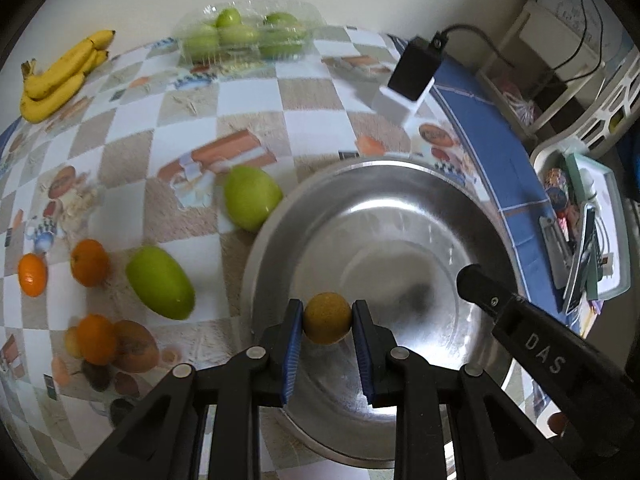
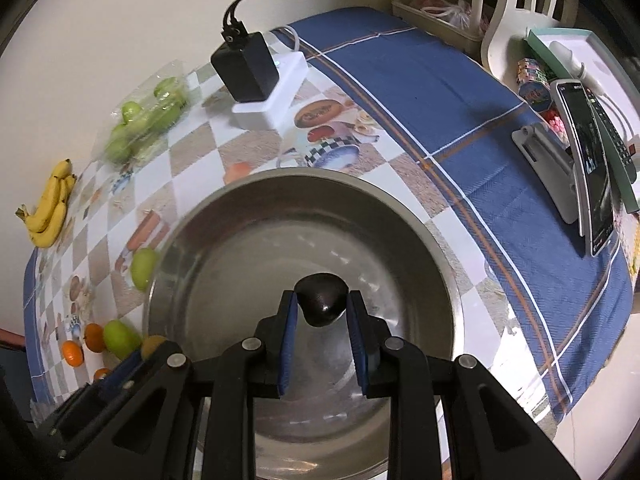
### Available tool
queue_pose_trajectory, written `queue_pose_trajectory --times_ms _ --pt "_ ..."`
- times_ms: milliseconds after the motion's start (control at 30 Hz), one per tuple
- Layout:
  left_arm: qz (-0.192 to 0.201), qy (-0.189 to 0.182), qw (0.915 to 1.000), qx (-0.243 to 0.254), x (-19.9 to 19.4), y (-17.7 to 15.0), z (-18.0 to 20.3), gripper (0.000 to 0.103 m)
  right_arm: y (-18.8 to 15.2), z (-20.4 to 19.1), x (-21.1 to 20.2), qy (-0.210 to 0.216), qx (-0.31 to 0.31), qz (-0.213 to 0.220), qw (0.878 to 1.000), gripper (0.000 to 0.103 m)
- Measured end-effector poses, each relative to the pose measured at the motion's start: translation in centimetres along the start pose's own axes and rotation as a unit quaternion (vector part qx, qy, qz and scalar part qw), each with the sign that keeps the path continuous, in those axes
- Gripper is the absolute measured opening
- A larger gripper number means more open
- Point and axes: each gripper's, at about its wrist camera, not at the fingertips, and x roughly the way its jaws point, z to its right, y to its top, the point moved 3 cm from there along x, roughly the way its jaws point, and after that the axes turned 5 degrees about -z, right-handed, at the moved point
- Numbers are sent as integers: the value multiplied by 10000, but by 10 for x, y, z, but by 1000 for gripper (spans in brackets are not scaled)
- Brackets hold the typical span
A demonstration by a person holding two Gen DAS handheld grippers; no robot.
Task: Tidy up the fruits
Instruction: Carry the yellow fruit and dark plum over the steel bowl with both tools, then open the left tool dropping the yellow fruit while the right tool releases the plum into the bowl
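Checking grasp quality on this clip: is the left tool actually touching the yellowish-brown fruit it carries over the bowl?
Touching. In the left wrist view, the left tool has both blue pads pressed against the sides of the yellowish-brown fruit, with no gap showing, above the metal bowl.

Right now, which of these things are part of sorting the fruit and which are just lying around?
Part of the job:
yellow fruit in left claw
dark fruit in right claw
steel bowl
loose green fruits
oranges
bananas

Lying about:
black adapter
phone
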Motion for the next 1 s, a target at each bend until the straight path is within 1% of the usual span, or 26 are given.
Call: queue_pose_trajectory --times_ms 267,600,733,867,1000 --pt "-95 8 9999 115 10 -3 6 27 -4 2 8 -175 -11 -96 9998 26" --pt "-232 -42 9996 145 17 -6 7 28 -6 4 11 -242 -5 -156 9996 27" --pt "-250 -37 9995 197 19 -6 10 28 -7 5 13 -278 4 -181 9994 27" --pt "-246 -72 9994 218 18 -6 12 31 -7 6 14 -261 37 -207 9994 27" --pt "-241 -108 9994 203 15 -6 12 33 -6 7 11 -275 50 -159 9995 30"
